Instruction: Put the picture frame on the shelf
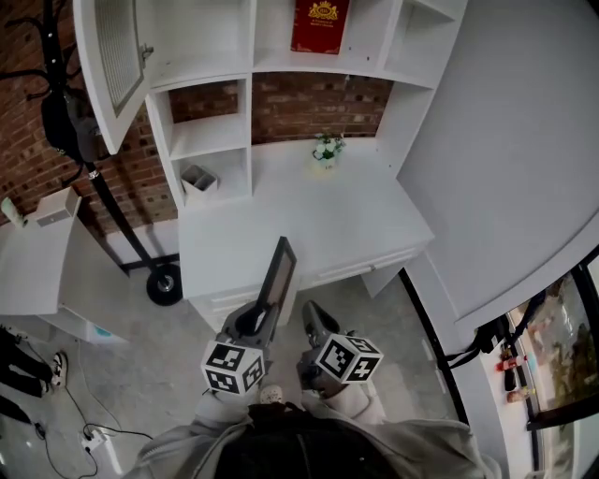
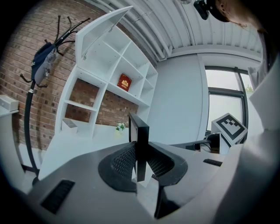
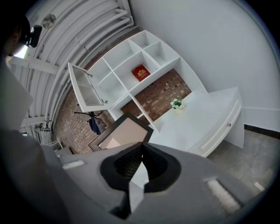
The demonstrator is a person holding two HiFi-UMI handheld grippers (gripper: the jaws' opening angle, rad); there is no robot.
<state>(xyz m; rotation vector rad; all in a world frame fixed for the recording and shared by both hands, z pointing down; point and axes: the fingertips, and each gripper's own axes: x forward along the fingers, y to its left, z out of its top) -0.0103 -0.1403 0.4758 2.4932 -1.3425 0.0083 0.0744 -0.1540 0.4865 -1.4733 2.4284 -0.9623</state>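
The dark picture frame (image 1: 279,277) is held upright and edge-on above the front edge of the white desk (image 1: 299,224). My left gripper (image 1: 251,323) is shut on its lower edge. In the left gripper view the frame (image 2: 139,135) stands between the pads of that gripper (image 2: 140,165), pointing at the white shelf unit (image 2: 109,78). My right gripper (image 1: 316,329) hangs just right of the frame, shut with nothing in it. In the right gripper view its jaws (image 3: 141,153) meet, and the frame's beige face (image 3: 122,133) shows beyond them. The shelf unit (image 1: 271,65) rises behind the desk.
A red book (image 1: 320,24) stands in an upper shelf compartment. A small flower pot (image 1: 325,152) is on the desk, and a grey box (image 1: 198,178) is in a low cubby. An open cabinet door (image 1: 112,65) juts out at left, near a coat rack (image 1: 89,159) and side table (image 1: 37,262).
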